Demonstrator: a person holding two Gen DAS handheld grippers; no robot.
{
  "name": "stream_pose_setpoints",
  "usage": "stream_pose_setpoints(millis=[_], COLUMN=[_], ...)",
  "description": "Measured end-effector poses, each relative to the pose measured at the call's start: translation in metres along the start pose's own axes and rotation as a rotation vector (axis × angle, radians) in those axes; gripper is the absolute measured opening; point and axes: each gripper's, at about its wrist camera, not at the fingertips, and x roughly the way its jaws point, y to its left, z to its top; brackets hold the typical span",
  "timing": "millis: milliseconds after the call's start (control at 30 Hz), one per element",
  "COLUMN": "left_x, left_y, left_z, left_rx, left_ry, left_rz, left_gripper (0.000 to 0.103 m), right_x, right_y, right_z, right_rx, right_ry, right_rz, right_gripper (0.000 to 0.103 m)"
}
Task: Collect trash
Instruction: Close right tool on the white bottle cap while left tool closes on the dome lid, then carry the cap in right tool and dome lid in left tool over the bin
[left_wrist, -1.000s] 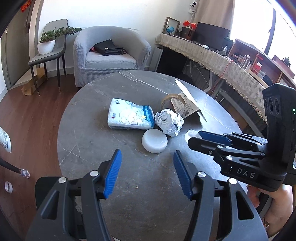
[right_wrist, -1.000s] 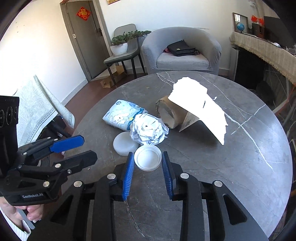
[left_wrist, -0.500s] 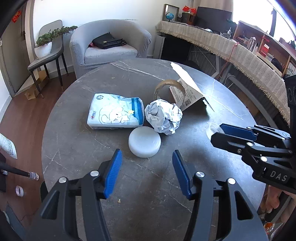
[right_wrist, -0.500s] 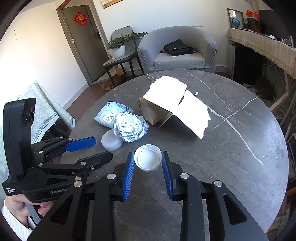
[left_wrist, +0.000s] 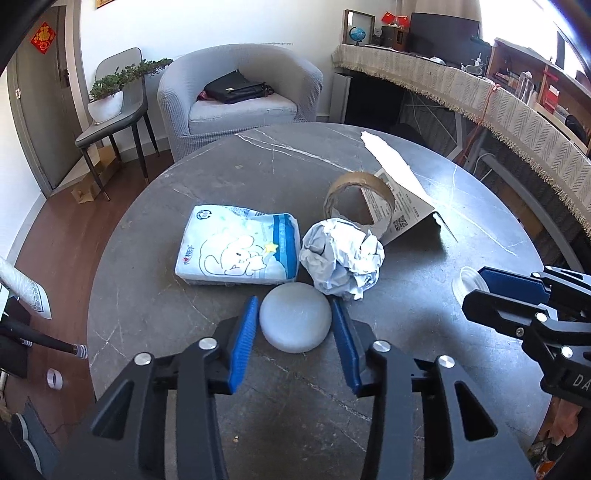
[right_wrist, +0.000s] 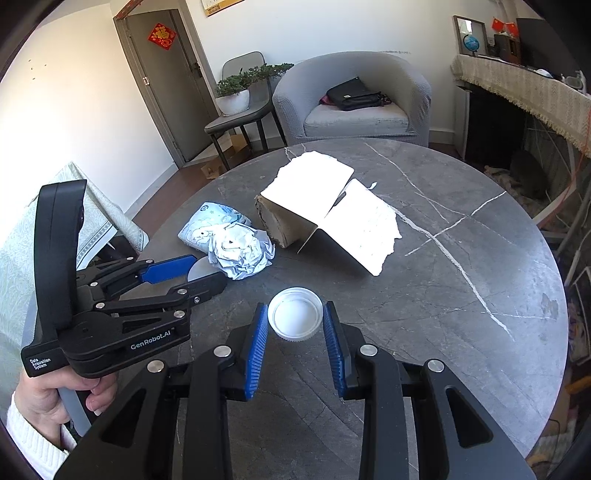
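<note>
From my left wrist, my left gripper (left_wrist: 293, 328) has just been closing around the round white puck (left_wrist: 294, 318) on the grey table (left_wrist: 147, 295); the pads flank it closely, and I cannot tell whether they touch. A crumpled paper ball (left_wrist: 341, 258) sits just beyond. From my right wrist, my right gripper (right_wrist: 295, 325) holds narrow around the white lid (right_wrist: 295, 318), seemingly gripping it.

Two fisheye wrist cameras look steeply down along their fingers at a round marble table (left_wrist: 155, 258) – close range. Both share the crumpled paper (left_wrist: 341, 258) (right_wrist: 242, 251) – from opposite sides.
</note>
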Motion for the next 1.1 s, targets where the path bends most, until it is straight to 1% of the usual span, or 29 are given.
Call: stream_pose_setpoints(millis=[300,500,767,933,1100], left_x=[-0.009,-0.028,-0.066,-0.078,-0.087], left_y=[-0.001,0.009,0.045,0.073,0.096], left_z=[-0.011,-0.02,-0.039,-0.045,-0.05], left_rx=[0.028,0.043,0.021,-0.032,-0.049], left_ry=[0.004,-0.013,-0.066,-0.071,-0.084], left_rz=[-0.019,-0.03,-0.024,-0.022,0.009], left_gripper=[0.042,0.042,0.042,0.042,0.042], right_x=[-0.006,0.001,0.014,0.019,0.029], right_y=[0.011,0.029,0.071,0.095,0.117], right_z=[0.005,0.006,0.003,0.006,0.01], right_rx=[0.006,-0.004,-0.064,-0.099,-0.132], right_ry=[-0.015,-0.008,0.01,0.007,0.013], right_rz=[0.019,0.022,0.044,0.058,0.076], right_gripper=[0.031,0.031,0.031,0.03,0.03])
